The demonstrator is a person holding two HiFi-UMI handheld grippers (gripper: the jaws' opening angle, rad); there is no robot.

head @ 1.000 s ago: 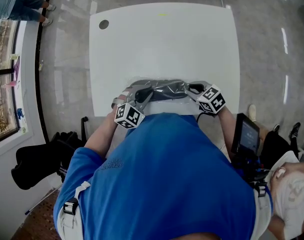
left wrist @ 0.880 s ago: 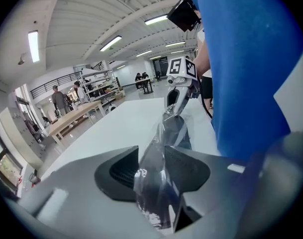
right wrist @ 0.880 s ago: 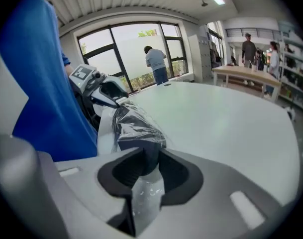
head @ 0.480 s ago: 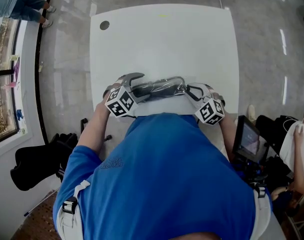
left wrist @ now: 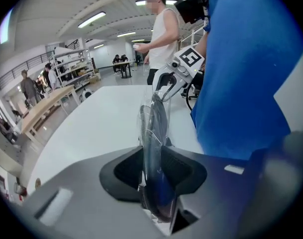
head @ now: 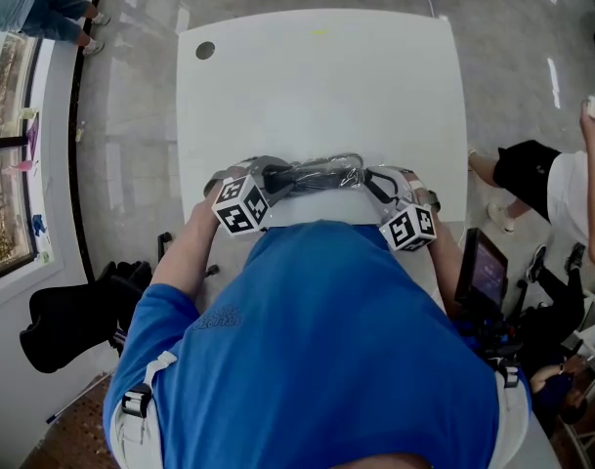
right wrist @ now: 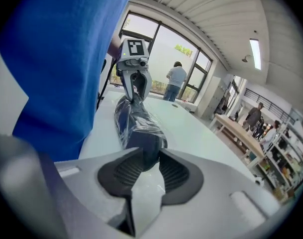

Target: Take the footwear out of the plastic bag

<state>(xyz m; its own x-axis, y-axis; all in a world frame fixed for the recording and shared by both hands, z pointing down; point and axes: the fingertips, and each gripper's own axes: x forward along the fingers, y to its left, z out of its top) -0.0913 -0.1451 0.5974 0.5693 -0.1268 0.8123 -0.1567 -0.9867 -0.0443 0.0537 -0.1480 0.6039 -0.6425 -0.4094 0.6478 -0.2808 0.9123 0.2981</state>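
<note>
A clear plastic bag [head: 312,176] with dark footwear [left wrist: 156,128] inside is stretched between my two grippers over the near edge of the white table [head: 317,86]. My left gripper [head: 263,178] grips the bag's left end. Its jaws have just been closing, and in the left gripper view [left wrist: 152,171] the bag and the dark footwear are pinched between the pads. My right gripper [head: 377,180] is shut on the bag's right end. The right gripper view [right wrist: 146,166] shows the dark footwear [right wrist: 136,123] and a loose flap of plastic between its pads.
A round hole [head: 205,50] sits at the table's far left corner. A person in white [head: 561,184] stands right of the table, near a device with a screen [head: 485,267]. A black bag [head: 72,320] lies on the floor at the left.
The left jaws stood wide open half a second ago and are now closed on the bag. The bag has risen a little and the right gripper has rolled. A person has stepped in at the right.
</note>
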